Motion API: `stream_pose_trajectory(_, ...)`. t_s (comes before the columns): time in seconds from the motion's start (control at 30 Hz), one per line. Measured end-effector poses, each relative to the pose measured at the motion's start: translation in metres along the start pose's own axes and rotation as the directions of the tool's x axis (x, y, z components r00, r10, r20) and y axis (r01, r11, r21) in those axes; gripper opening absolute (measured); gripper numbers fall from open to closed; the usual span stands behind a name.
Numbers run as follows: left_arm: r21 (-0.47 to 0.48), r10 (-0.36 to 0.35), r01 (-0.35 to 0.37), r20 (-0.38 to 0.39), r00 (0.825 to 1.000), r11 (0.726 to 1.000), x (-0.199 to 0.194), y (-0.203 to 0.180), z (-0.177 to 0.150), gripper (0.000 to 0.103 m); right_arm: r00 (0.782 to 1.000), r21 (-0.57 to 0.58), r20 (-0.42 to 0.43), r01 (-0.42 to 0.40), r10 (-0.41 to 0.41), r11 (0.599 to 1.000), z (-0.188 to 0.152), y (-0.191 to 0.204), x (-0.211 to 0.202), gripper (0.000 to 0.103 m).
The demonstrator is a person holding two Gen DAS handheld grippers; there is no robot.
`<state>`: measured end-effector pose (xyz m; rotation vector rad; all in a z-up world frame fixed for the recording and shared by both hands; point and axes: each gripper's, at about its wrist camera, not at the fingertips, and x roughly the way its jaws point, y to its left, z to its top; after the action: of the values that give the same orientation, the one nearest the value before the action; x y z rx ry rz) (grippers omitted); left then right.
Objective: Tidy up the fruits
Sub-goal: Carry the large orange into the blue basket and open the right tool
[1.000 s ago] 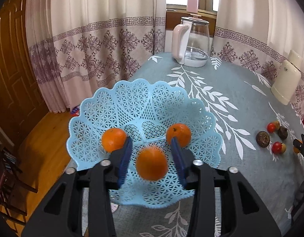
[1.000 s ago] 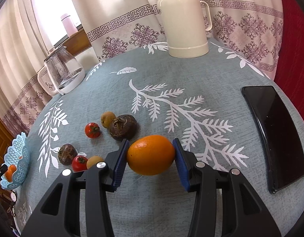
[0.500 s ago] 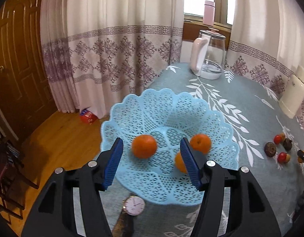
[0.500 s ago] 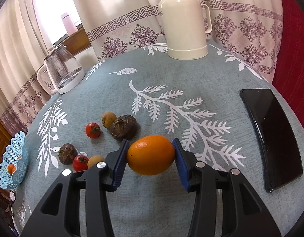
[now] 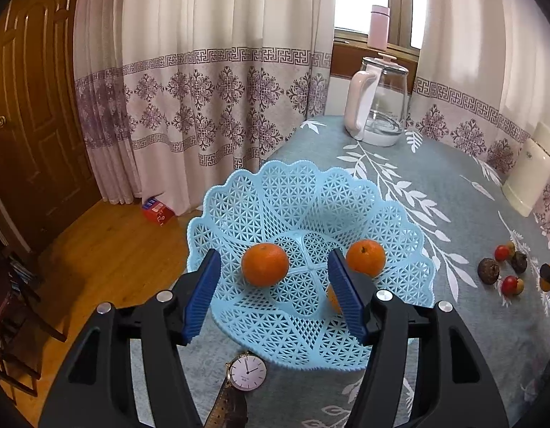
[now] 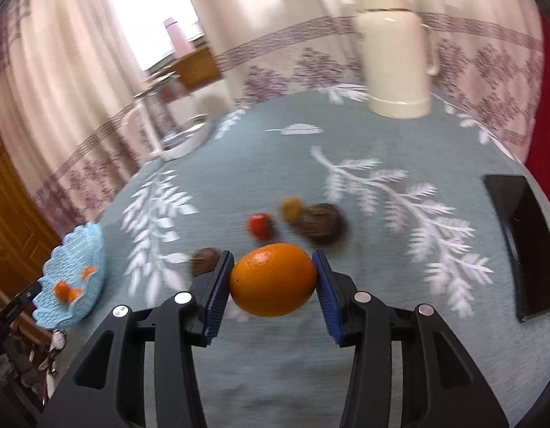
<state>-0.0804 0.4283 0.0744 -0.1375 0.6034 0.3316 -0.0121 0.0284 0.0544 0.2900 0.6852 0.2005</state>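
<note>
Lowest in the right wrist view, the right tool (image 6: 273, 281) is clenched on a large smooth orange (image 6: 273, 280), its blue ribbed pads pressing both sides of the fruit, which hangs clear above the grey-blue leaf-printed cloth of the counter (image 6: 382, 256). So the step in hand looks like the carry: one orange on its way to join the rest. Just past it, mid-frame, lie the small loose fruits (blurred, so I won't name them all): a red one (image 6: 259, 224), a yellowish one (image 6: 291, 208) and two dark brown wrinkled ones (image 6: 321, 223). Far off at the left edge sits the pale blue lattice plastic basket (image 6: 92, 249).

In the left wrist view the left tool (image 5: 273, 294) is released, pads wide apart with nothing between them, low in the frame over the near side of that basket (image 5: 310, 192). Inside are three small oranges: one at centre (image 5: 265, 264), one to the right (image 5: 366, 257), and a third (image 5: 332, 297) mostly hidden behind the right pad. A wristwatch with a white dial (image 5: 246, 375) lies at the bottom, just beside the basket rim.

Next, I'd judge, the right tool must cross the counter to the basket and let go low over a bare patch, so the orange does not knock the others.
</note>
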Motion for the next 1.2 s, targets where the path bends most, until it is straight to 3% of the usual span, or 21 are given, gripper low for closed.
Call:
stream_pose_trajectory(0.2, -0.02, 0.008, -0.008, 0.028, 1.0, 1.0, -0.007, 0.011, 0.004, 0.064, 0.993, -0.096, -0.042, -0.117, 0.113, 0.988, -0.007, 0.059, 0.004, 0.046)
stream_pose_trajectory(0.3, -0.041, 0.026, -0.024, 0.048, 0.999, 0.999, -0.013, 0.021, 0.006, 0.07, 0.983, -0.136, -0.069, -0.176, 0.168, 0.975, -0.009, 0.089, 0.007, 0.046)
stream_pose_trajectory(0.6, -0.099, 0.084, -0.075, 0.096, 0.992, 0.992, -0.029, 0.048, 0.014, 0.07, 0.934, -0.254, -0.164, -0.35, 0.316, 0.902, -0.023, 0.188, 0.016, 0.046)
stream_pose_trajectory(0.8, -0.114, 0.105, -0.091, 0.124, 0.987, 0.989, -0.039, 0.059, 0.02, 0.071, 0.901, -0.296, -0.229, -0.424, 0.368, 0.856, -0.04, 0.241, 0.026, 0.046)
stream_pose_trajectory(1.2, -0.151, 0.127, -0.105, 0.142, 0.982, 0.983, -0.049, 0.076, 0.024, 0.075, 0.873, -0.35, -0.31, -0.473, 0.377, 0.809, -0.065, 0.298, 0.048, 0.046)
